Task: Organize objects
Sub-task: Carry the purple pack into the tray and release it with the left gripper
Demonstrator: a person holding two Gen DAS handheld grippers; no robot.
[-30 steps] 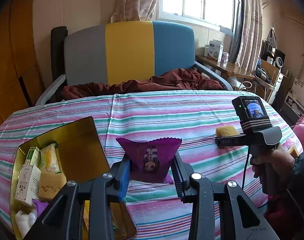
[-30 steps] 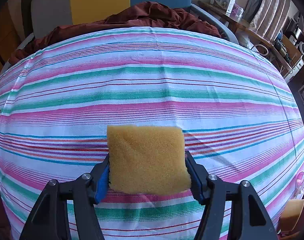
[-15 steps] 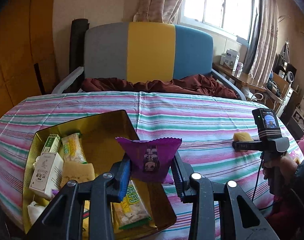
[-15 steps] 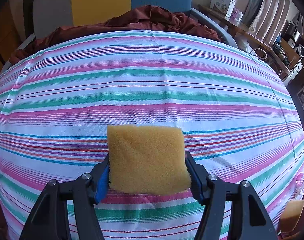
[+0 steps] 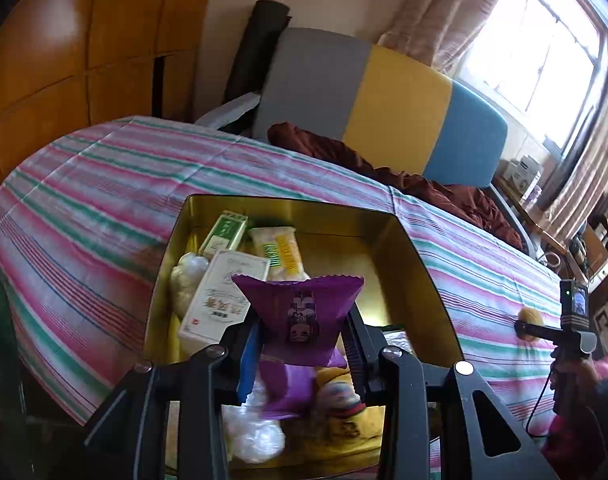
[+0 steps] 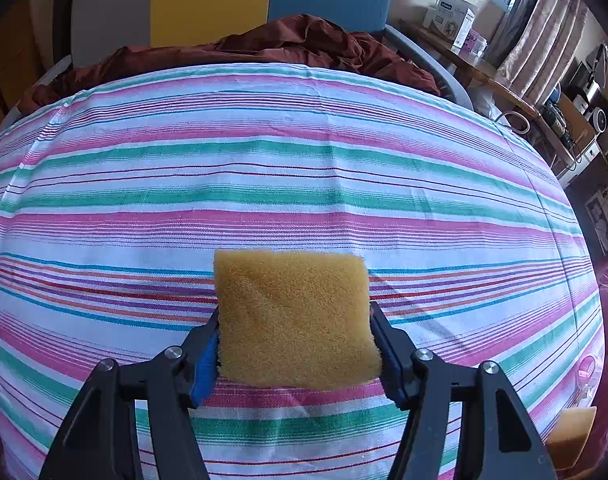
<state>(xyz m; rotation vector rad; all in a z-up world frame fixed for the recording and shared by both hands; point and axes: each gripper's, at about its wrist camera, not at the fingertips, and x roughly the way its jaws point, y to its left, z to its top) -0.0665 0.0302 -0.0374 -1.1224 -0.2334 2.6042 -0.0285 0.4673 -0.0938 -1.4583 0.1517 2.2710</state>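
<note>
Left gripper [image 5: 302, 338] now over tin [image 5: 419, 264] | purple packet [image 5: 300, 312] crinkle-edged, pinched

Daylight floods from the blown-out window [image 5: 531, 52]; fisheye bending and dark corners frame both views, left one motion-blurred.

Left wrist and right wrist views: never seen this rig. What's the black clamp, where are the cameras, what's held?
No robot: a person carries a hand-held gripper in each hand, with a fisheye camera looking along its two fingers. In the left wrist view, the left hand-held gripper pinches a purple snack packet above an open gold tin of boxes and snacks on the striped tablecloth. The other one shows at far right. In the right wrist view, the right hand-held gripper grips a yellow sponge over the cloth.
</note>
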